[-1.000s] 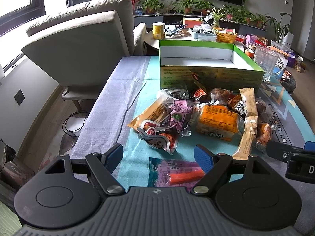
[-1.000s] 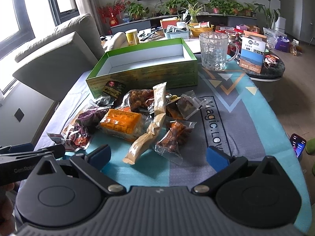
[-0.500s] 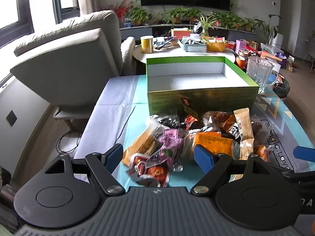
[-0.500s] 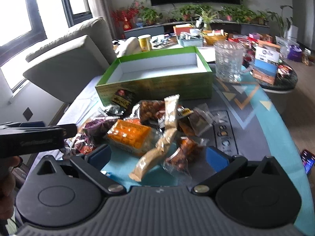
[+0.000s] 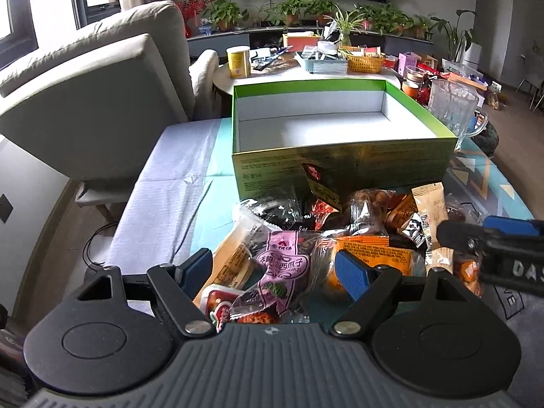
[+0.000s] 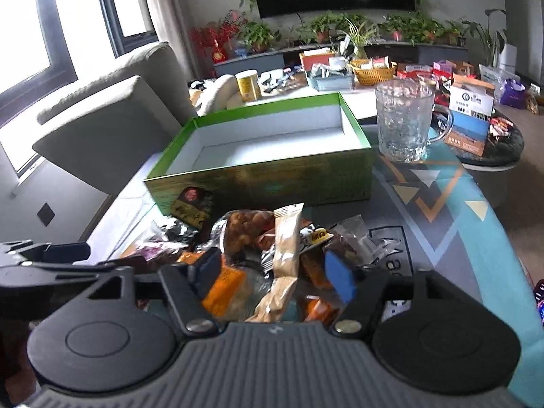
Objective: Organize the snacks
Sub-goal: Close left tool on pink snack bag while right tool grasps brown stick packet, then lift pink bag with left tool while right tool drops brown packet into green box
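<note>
While the box (image 5: 343, 166) sits empty at the far side of the table (image 5: 176, 176), nothing is sorted yet. Whole snack pile (image 5: 326, 238) lies on the table just in front of the box; one dark packet (image 5: 321, 183) leans against its near wall. Left tongs (image 5: 273, 270) are spread wide, empty, hanging over the pink packet (image 5: 284, 265) at the pile's left end. Right tongs (image 6: 272, 275) are wide too, gripping nothing, straddling the tan stick pack (image 6: 284, 255) and orange pack (image 6: 226, 287). Glass mug (image 6: 404, 120) stands beside the box, not part of the job. Every packet still needs to go into the box; likely first grab is imminent.
</note>
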### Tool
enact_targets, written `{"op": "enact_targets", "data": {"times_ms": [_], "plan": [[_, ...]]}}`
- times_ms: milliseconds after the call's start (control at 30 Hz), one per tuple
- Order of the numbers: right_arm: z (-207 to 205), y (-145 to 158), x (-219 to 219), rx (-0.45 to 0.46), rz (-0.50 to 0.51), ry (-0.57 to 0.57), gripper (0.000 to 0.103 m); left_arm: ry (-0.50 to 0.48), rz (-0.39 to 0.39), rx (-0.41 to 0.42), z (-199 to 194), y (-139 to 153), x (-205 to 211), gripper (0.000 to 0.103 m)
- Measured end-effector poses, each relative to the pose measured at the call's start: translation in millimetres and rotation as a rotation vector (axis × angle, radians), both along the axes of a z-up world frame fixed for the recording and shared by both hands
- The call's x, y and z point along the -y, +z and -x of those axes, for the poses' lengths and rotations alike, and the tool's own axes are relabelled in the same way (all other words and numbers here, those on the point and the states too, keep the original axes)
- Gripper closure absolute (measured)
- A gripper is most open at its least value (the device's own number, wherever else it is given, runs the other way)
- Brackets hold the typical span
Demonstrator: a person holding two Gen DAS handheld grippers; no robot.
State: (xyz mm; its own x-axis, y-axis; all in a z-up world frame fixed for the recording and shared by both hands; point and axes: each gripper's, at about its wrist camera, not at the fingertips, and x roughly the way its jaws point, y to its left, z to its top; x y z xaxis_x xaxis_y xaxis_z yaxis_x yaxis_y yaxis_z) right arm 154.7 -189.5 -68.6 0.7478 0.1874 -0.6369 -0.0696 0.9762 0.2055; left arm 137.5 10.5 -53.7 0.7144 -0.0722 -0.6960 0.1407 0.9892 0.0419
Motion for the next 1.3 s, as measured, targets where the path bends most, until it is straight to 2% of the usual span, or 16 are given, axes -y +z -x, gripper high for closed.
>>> {"op": "enact_targets", "data": {"times_ms": [167,233,433,633,733,833,933,1000,1100,1300], "plan": [[-14.2,-4.5,-0.1,0.0,0.006,-0.002,0.048,-0.017,-0.01,-0.012,-7.8,-9.0,1.4,0.025],[-18.7,-6.6,0.3,-0.006,0.004,0.001,0.048,-0.019,-0.013,-0.014,-10.8,-11.4,0.7,0.03],[-25.8,-14.1,-0.3,-0.03,-0.01,0.007,0.049,-0.056,0.003,-0.036,-15.7,-18.7,-0.9,0.06],[-35.6,-24.5,-1.0,-0.089,-0.02,0.021,0.049,-0.079,-0.025,-0.014,-12.1,-20.8,3.2,0.061],[-32.2,-22.5,1.5,-0.079,-0.029,0.018,0.049,-0.073,-0.026,-0.026,-11.0,-20.4,1.3,0.06],[-28.3,-18.6,2.5,-0.069,-0.038,0.018,0.05,-0.054,-0.038,-0.062,-12.4,-24.3,0.5,0.053],[-23.0,-12.6,1.6,-0.049,-0.042,0.024,0.05,-0.041,-0.034,-0.075,-12.2,-29.2,-0.1,0.056],[-18.7,-7.6,1.2,-0.037,-0.046,0.027,0.05,-0.042,-0.006,-0.062,-10.2,-27.5,-2.5,0.068],[-9.9,3.8,0.3,-0.006,-0.05,0.038,0.05,-0.052,0.024,-0.031,-2.8,-17.1,-3.8,0.069],[4.5,27.4,-4.0,0.071,-0.031,0.053,0.05,-0.08,0.016,0.07,14.4,14.6,2.1,0.069]]}}
